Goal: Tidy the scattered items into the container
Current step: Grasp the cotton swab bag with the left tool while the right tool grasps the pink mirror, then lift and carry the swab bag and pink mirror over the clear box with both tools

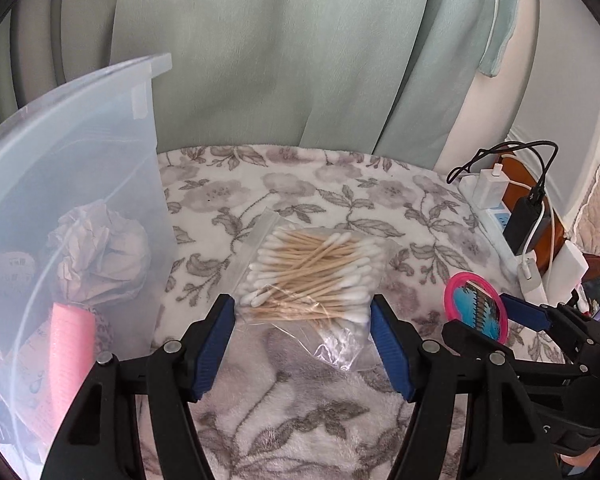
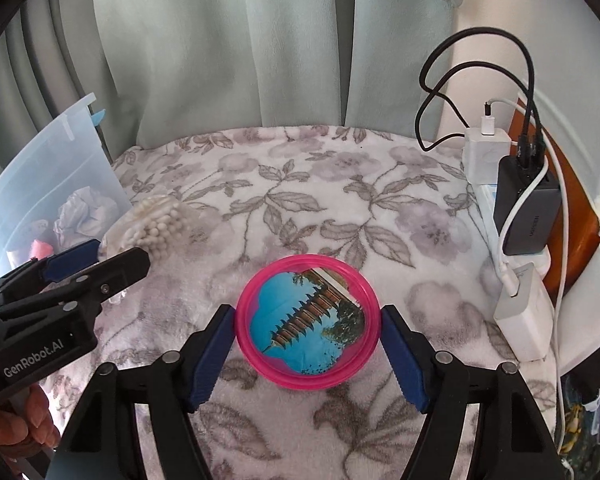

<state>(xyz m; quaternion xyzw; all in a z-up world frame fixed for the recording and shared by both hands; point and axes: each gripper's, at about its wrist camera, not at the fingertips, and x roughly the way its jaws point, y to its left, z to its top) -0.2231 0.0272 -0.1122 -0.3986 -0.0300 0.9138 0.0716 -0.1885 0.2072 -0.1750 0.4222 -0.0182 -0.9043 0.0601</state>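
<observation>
Bag of cotton swabs is clamped in the left gripper, pink mirror in the right gripper; next, carry both to the container at the bed's left edge.

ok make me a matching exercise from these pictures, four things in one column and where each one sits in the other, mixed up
Things:
1. clear bag of wooden cotton swabs
2. round pink-rimmed mirror
3. crumpled ball of pale paper
4. black charger block

Places:
A. inside the translucent plastic container
B. between the left gripper blue pads
C. plugged into the white power strip at the right edge
D. between the right gripper blue pads

Pairs: 1-B, 2-D, 3-A, 4-C
</observation>
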